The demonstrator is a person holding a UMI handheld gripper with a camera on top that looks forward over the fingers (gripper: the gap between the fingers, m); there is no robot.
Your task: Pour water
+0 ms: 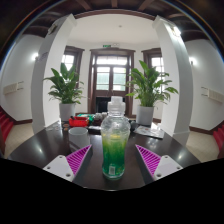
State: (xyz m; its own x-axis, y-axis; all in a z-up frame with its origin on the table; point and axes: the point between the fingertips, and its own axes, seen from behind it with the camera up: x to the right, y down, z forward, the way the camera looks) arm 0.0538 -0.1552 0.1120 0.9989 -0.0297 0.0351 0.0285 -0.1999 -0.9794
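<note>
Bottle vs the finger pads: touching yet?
Apart. The gripper view shows the bottle standing on the table between the open gripper's pads, a dark gap at each side.

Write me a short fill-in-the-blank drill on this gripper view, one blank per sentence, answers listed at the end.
1. The clear bottle stands on the dark table between the two ____ of the gripper.
2. The liquid in the bottle's lower part is ____ in colour.
3. Beyond the table, a potted plant stands at each side of the ____.
4. The pads on the fingers' inner faces are ____ in colour.

Missing words: fingers; green; door; pink
</note>
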